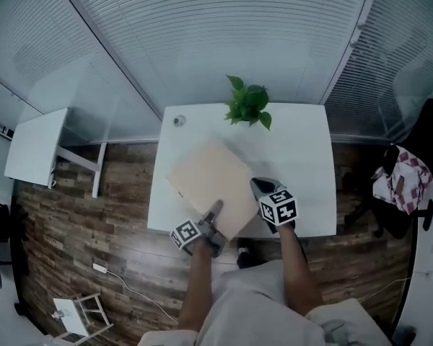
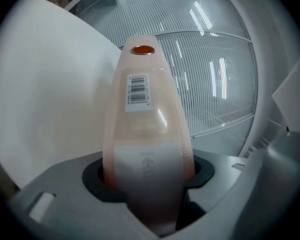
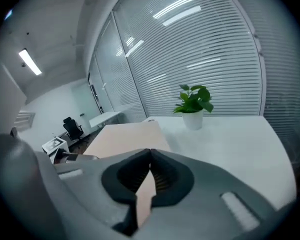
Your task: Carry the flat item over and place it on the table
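Flat item [image 1: 211,182], a pale beige panel, is over the near-left part of the white table [image 1: 296,164], turned like a diamond with one corner aimed at 12 o'clock. Its near corner reaches the table's front edge at about 6 o'clock. Whether it rests on the tabletop or hangs just above it, I can't tell.

Left gripper [image 1: 213,213] comes in at the panel's 6 o'clock, and its own view settles the matter: the jaws are clamped on the panel, which stands edge-on between the dark pads. On that panel you can see a white barcode label [image 2: 137,92] and, beyond it, a small orange dot [image 2: 143,50].

Right gripper [image 1: 260,188] sits at the panel's 4 o'clock. Its jaws are pinched tight on the near corner, and the beige sheet runs away from them toward 11 o'clock.

Across the table, a potted plant [image 1: 247,103] stands at 12 o'clock by the far edge, well apart from the panel. A small round object [image 1: 179,120] sits at the table's 10 o'clock corner. Slatted blinds [image 1: 224,27] fill the wall behind.
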`<state>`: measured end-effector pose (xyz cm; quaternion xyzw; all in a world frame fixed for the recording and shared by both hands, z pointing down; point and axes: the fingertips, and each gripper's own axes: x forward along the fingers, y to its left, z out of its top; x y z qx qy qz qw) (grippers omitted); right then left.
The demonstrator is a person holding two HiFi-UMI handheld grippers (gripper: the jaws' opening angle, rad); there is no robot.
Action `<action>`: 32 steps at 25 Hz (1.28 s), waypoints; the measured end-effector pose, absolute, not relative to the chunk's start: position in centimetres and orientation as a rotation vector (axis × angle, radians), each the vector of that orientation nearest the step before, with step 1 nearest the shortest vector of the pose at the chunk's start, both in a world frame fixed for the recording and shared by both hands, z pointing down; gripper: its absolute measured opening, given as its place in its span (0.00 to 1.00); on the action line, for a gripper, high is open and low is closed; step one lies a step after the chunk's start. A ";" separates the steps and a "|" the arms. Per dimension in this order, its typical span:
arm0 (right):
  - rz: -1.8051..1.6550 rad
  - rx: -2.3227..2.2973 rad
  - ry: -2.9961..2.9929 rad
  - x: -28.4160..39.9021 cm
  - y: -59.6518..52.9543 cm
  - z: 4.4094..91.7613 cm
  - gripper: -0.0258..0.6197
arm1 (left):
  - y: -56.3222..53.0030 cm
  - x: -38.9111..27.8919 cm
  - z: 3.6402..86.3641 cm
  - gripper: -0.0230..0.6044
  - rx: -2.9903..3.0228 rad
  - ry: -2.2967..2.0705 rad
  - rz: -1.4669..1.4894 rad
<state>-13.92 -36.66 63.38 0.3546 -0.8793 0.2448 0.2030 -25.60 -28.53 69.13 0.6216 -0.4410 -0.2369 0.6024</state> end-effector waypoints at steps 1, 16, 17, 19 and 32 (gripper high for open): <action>0.706 0.981 -2.451 -14.1 -36.6 63.6 0.04 | -28.5 -25.2 69.3 0.50 1.441 -1.006 -0.537; 0.693 0.803 -2.310 -14.2 -33.8 69.0 0.04 | -28.2 -18.5 71.7 0.50 1.497 -0.797 -0.336; 0.666 0.809 -2.295 -14.2 -33.7 69.5 0.04 | -28.2 -18.5 71.9 0.49 1.499 -0.796 -0.335; 0.627 0.816 -2.279 -14.4 -33.8 69.8 0.04 | -28.2 -18.5 72.2 0.50 1.500 -0.793 -0.346; 0.563 0.847 -2.262 -15.5 -34.8 70.4 0.04 | -28.2 -20.3 72.2 0.58 1.463 -0.819 -0.437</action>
